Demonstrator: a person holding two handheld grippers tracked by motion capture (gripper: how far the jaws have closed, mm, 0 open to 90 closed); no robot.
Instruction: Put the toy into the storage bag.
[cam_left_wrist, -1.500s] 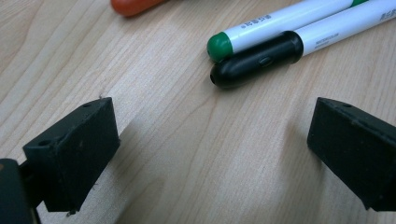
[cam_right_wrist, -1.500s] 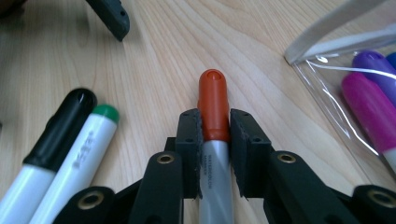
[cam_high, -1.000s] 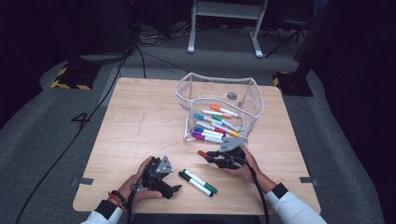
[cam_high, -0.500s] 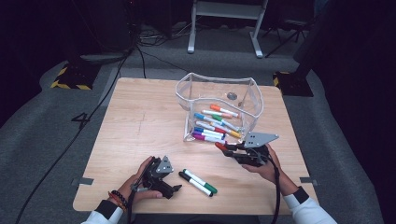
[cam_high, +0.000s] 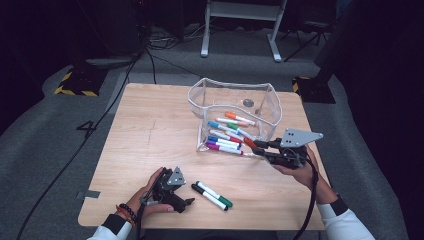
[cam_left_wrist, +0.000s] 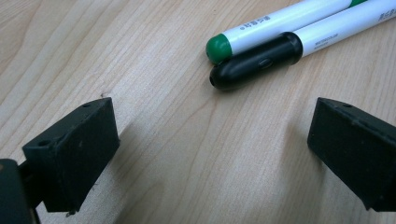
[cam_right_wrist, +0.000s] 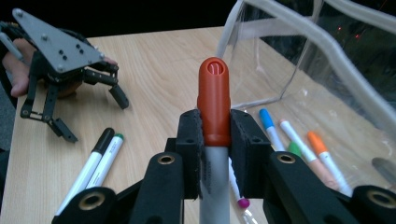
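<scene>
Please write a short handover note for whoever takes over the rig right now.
Right gripper: shut on the red-capped marker, held beside the clear bin.
Left gripper: open, low over the table, holding nothing.
Done: about ten markers lie in the bin.
Left: drop the red-capped marker in, then fetch the black-capped marker and green-capped marker lying side by side in front of the left gripper.

The left hand-held gripper (cam_high: 186, 202) rests low near the bench's front edge — jaws spread wide; the right hand-held gripper (cam_high: 256, 145) hovers near the right edge — jaws clamped.
</scene>
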